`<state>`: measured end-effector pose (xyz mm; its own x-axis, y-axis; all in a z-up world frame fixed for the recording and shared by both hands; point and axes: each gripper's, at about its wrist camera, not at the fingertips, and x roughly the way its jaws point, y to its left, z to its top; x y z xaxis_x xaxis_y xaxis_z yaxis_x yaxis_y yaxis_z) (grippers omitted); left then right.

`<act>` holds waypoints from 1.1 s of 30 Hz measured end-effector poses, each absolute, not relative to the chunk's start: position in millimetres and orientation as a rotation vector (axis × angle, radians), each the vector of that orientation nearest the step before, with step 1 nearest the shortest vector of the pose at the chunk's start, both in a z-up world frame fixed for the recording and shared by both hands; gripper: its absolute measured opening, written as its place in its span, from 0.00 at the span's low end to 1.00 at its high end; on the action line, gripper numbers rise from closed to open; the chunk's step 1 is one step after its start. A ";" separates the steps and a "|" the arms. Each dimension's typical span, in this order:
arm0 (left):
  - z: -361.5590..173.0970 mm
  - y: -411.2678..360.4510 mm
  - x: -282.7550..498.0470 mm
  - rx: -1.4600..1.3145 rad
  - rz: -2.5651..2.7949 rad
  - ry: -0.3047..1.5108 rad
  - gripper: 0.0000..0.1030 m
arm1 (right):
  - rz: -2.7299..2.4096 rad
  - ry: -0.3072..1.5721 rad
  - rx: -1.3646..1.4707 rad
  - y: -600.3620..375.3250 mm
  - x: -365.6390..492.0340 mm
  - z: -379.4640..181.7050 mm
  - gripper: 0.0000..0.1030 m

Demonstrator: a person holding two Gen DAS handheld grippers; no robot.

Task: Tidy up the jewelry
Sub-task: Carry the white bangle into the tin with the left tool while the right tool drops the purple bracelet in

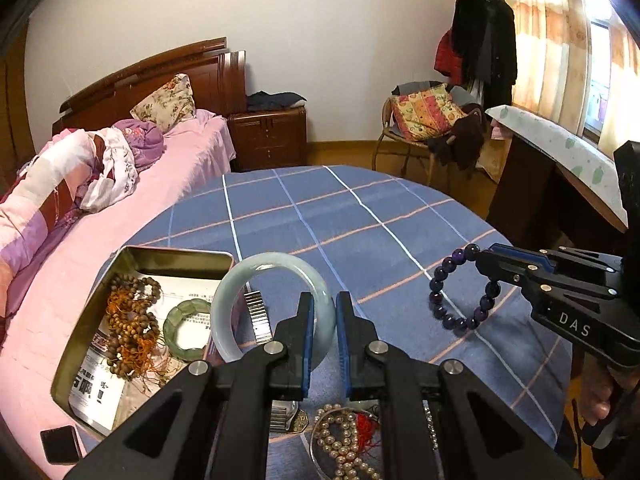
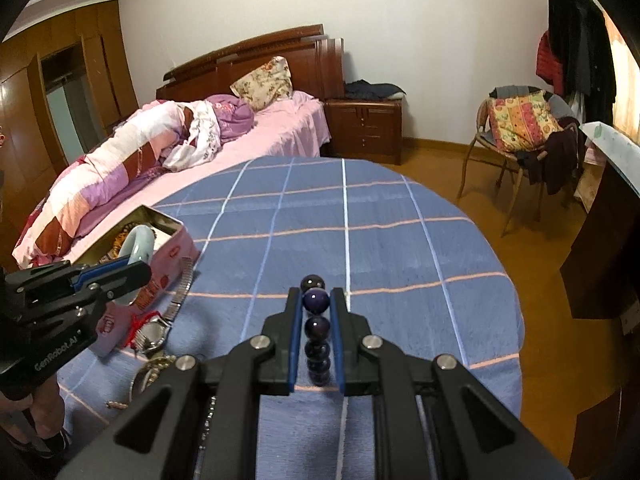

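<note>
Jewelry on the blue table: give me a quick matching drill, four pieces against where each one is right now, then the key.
Things:
1. pale jade bangle
2. purple bead bracelet
3. brown bead strand
4. pearl necklace

Places:
A. lying in the open tin
B. clamped in the right gripper
C. on the cloth below the left gripper
D. clamped in the left gripper

Pairs: 1-D, 2-B, 3-A, 4-C
</note>
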<state>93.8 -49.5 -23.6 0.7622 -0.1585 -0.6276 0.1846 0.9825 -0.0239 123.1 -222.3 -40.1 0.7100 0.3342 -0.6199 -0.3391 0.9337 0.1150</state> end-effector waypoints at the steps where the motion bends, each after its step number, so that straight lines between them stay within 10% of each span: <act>1: -22.6 -48.7 93.7 0.039 -0.187 0.678 0.10 | 0.373 0.681 -0.008 -221.4 122.2 -38.8 0.16; 33: 10.2 22.1 84.9 -0.049 -0.067 0.626 0.10 | 0.509 0.590 -0.075 -162.9 120.2 0.3 0.16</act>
<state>84.9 22.1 10.2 0.8085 -0.0773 -0.5833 0.0474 0.9967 -0.0662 120.2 -162.9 0.3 0.7115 0.4380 -0.5495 -0.4799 0.8741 0.0754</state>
